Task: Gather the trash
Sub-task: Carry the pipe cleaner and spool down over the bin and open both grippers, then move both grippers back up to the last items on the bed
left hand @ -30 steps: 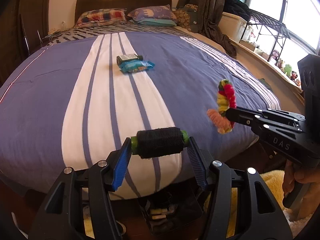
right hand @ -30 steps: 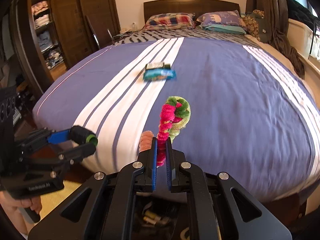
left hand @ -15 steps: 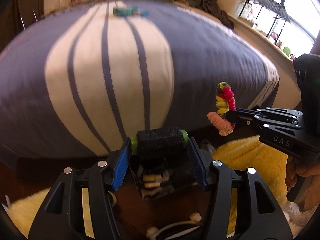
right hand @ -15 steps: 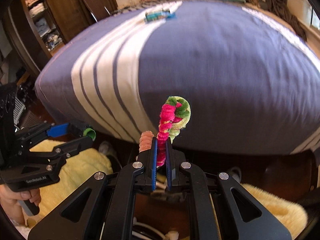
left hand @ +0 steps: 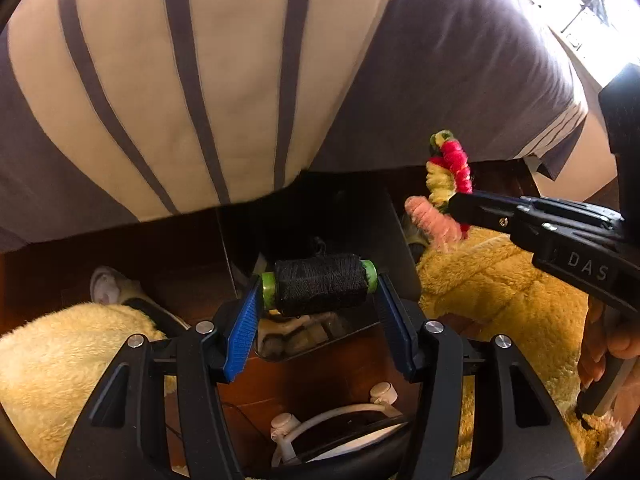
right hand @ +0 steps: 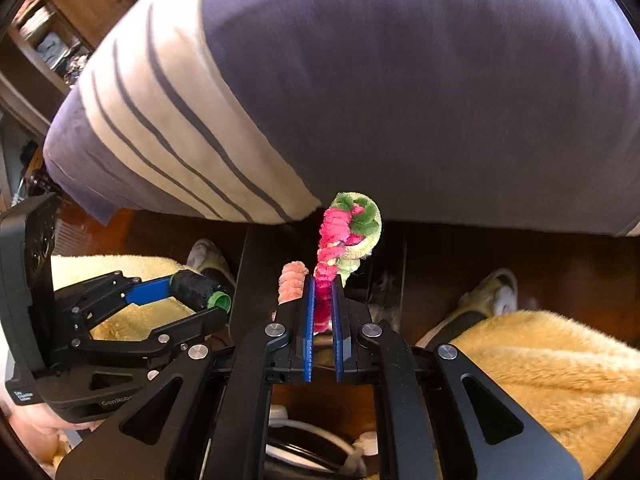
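Both fingers pinching: left gripper (left hand: 320, 300) cylindrical black thread spool (left hand: 321, 289); right gripper (right hand: 323, 312) fuzzy, possibly chenille, twist (right hand: 344, 236).

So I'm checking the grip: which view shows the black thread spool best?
The left wrist view: the thread spool sits centered, whole, clamped end to end in the left tool. The right wrist view shows it small, at the left edge, partly hidden by a pad.
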### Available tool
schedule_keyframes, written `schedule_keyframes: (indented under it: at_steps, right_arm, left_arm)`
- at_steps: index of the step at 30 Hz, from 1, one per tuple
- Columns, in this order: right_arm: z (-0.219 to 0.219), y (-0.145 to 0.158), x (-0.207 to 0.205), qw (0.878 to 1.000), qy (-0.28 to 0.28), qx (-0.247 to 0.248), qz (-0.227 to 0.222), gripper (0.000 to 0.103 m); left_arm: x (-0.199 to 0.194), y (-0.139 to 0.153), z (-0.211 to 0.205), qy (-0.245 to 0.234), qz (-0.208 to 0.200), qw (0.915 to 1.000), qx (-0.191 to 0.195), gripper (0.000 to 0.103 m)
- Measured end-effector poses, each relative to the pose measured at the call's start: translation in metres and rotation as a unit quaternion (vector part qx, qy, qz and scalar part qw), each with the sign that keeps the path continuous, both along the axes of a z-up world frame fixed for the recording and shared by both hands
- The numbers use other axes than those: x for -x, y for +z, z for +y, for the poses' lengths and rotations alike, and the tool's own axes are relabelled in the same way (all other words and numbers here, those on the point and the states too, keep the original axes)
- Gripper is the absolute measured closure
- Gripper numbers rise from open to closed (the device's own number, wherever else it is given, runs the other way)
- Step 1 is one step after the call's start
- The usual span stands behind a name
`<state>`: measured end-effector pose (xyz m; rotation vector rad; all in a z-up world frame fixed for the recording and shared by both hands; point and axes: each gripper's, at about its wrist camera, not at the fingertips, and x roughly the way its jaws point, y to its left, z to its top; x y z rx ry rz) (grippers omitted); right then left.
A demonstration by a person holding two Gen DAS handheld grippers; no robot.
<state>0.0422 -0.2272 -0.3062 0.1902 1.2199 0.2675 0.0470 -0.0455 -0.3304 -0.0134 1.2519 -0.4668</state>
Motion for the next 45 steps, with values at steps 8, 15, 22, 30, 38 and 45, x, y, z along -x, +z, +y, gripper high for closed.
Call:
schedule_keyframes:
  at_steps: [8,15,22,30,38,45]
  right_arm:
    - [0.008,-0.031,-0.016,0.999,0.002,0.007,0.044,0.094]
    - [0.012,-0.038,-0.025,0.998,0.006,0.009,0.059,0.091]
    - [0.003,-0.03,-0.033,0.998,-0.023,0.013,0.048,0.078]
    - [-0.012,0.01,-0.032,0.998,-0.051,0.03,-0.005,0.016]
    - [-0.013,0.088,-0.031,0.991,-0.052,0.052,-0.108,0.006]
    - [-0.022,0.146,-0.057,0.981,-0.062,0.05,-0.176,0.003]
  left_arm:
    - [-0.01,-0.031,-0.009,-0.015,0.041,0.999,-0.006,0.05]
    - [-0.012,-0.038,-0.017,-0.026,0.057,0.9979,-0.015,0.049]
    - [-0.015,-0.033,-0.014,-0.015,0.044,0.9984,-0.032,0.025]
    - [-0.017,0.005,0.0,0.001,0.011,0.9997,-0.023,0.008]
    - [-0.026,0.081,0.021,0.027,-0.062,0.9977,0.001,0.008]
    - [-0.047,0.143,0.036,0.041,-0.134,0.9901,0.014,0.008]
